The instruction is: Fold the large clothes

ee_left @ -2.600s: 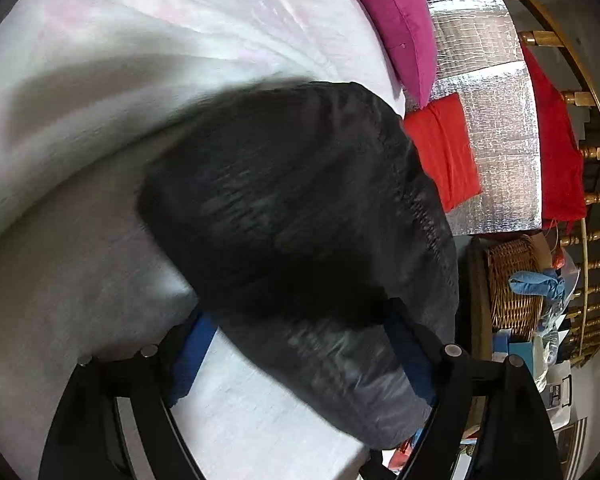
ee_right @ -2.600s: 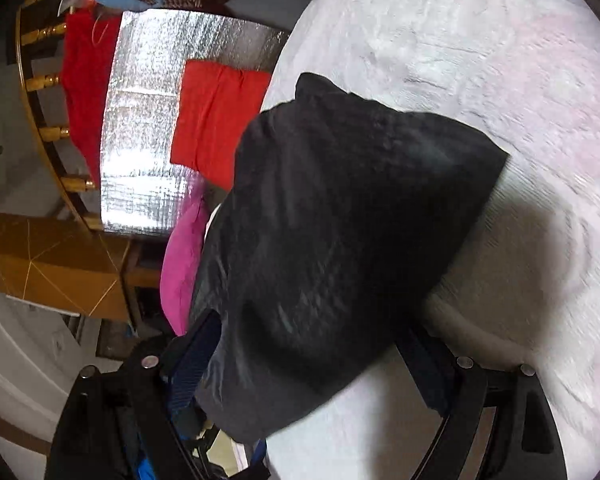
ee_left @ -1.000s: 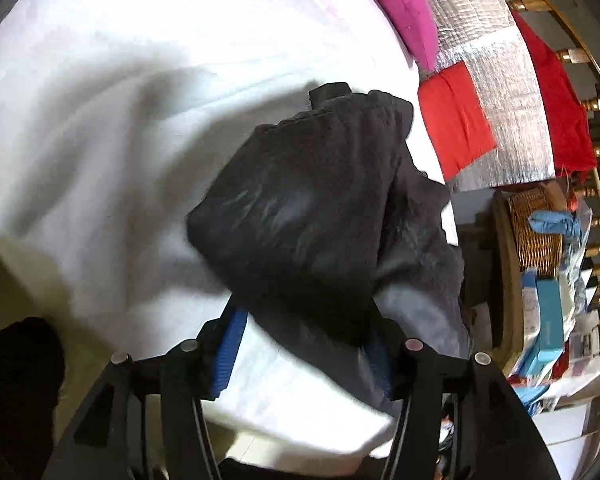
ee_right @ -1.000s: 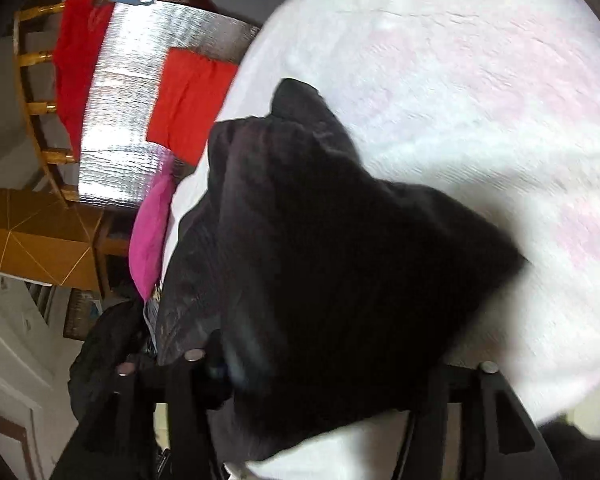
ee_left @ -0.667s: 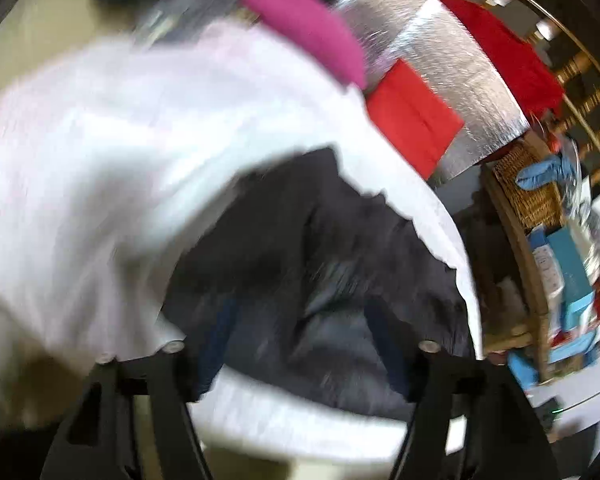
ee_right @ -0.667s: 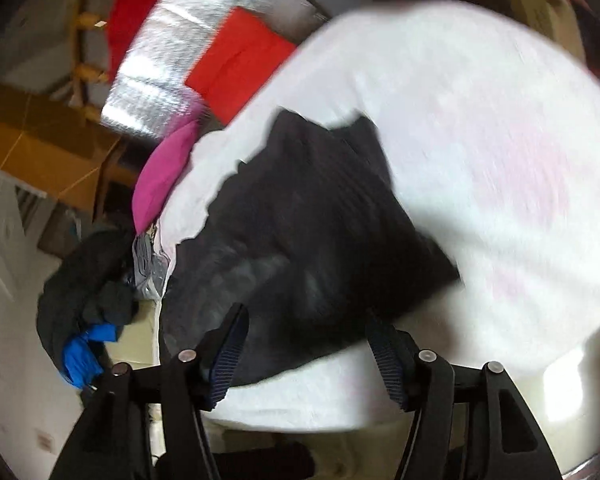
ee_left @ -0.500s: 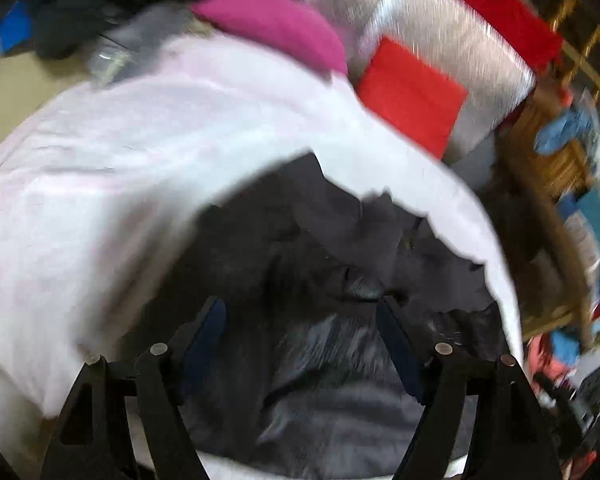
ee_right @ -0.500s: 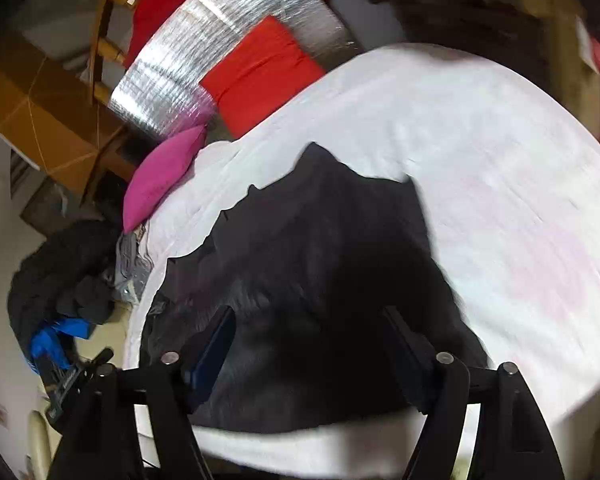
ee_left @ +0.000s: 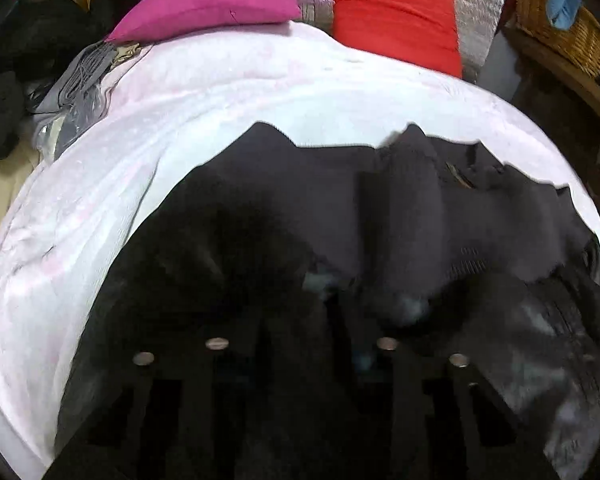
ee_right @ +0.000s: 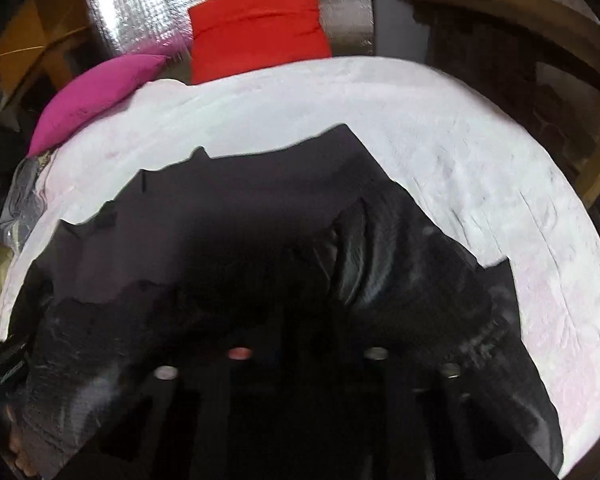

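Note:
A large black garment (ee_left: pixel 300 200) lies spread across the near half of a white blanket (ee_left: pixel 220 100), its far edge jagged. In the left wrist view my left gripper (ee_left: pixel 312 304) points down into the garment's near part. Its jaws are closing with a bunch of black fabric between them, and the fingertips are lost in the dark cloth. In the right wrist view the same garment (ee_right: pixel 240 208) covers the blanket (ee_right: pixel 460 160). My right gripper (ee_right: pixel 312 312) is shut on a raised fold of it.
A pink pillow (ee_left: pixel 204 8) and a red cushion (ee_left: pixel 396 20) lie at the bed's far end against silver foil (ee_right: pixel 140 12). A wicker basket (ee_left: pixel 560 28) stands on a wooden shelf far right. Dark clothes (ee_left: pixel 4 80) and a grey item (ee_left: pixel 80 76) sit at the left.
Both grippers opened, rolled and swung to the garment's near side, then closed on its fabric. The garment, bunched a second ago, now lies wider across the blanket.

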